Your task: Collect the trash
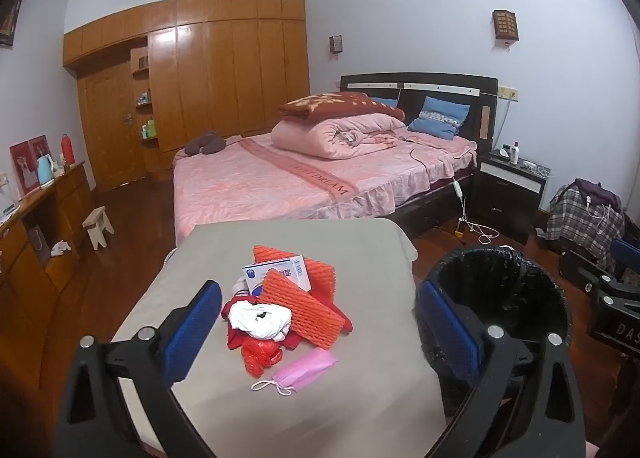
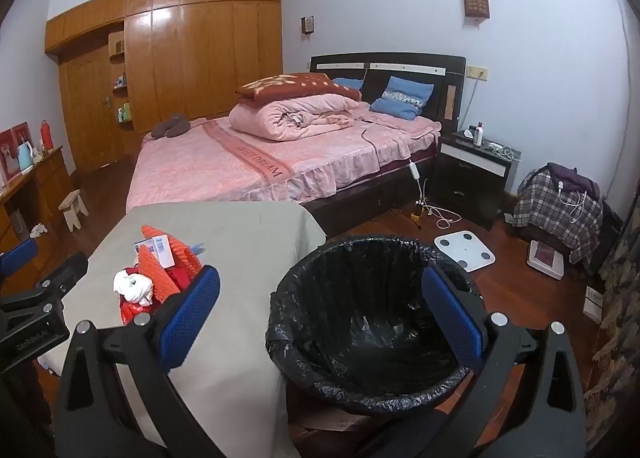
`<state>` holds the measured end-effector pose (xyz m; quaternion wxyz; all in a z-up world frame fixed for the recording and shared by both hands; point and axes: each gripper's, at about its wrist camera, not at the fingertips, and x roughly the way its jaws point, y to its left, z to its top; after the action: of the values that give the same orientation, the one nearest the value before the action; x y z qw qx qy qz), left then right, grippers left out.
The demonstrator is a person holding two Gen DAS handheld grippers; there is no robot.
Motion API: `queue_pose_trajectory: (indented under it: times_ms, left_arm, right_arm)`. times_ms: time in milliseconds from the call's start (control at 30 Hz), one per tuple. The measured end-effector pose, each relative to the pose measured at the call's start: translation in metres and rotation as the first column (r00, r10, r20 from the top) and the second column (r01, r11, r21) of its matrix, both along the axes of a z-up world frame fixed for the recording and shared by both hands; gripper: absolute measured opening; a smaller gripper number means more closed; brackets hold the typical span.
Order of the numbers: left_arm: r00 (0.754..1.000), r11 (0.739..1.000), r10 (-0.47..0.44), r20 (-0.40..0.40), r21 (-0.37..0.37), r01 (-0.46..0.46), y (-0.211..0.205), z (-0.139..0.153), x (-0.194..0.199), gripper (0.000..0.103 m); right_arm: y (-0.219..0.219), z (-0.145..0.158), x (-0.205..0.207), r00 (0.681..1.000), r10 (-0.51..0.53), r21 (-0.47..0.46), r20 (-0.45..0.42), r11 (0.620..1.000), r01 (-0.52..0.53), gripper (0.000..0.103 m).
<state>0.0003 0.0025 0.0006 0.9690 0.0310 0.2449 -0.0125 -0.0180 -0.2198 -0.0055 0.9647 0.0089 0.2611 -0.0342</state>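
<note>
A pile of trash lies on the grey-covered table [image 1: 240, 250]: orange foam netting [image 1: 308, 310], a white-and-blue box [image 1: 280, 272], crumpled white tissue [image 1: 260, 318], a red plastic bag [image 1: 260, 358] and a pink face mask [image 1: 308, 366]. My left gripper [image 1: 320, 290] hovers before the pile, open, nothing between its blue pads. A bin with a black liner [image 2: 372, 318] stands right of the table. My right gripper [image 2: 320, 278] is open above the bin's near rim and holds nothing. The pile [image 2: 160, 270] also shows in the right wrist view.
A bed with pink bedding [image 1: 280, 178] stands beyond the table, a dark nightstand [image 2: 472, 178] to its right. A white scale [image 2: 466, 250], cables and a plaid bag [image 2: 560, 202] lie on the wooden floor. A low dresser [image 1: 40, 218] and small stool [image 1: 98, 226] are at the left.
</note>
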Motion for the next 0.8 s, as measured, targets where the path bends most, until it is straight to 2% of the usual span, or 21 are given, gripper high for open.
queue_pose_trajectory:
  times_ms: [800]
  left_arm:
    - [1.000, 1.000, 0.007, -0.002, 0.004, -0.007, -0.0027, -0.0009, 0.0003, 0.097]
  right_arm:
    - [-0.0006, -0.0025, -0.0008, 1.000, -0.001, 0.003, 0.000, 1.000, 0.001, 0.098]
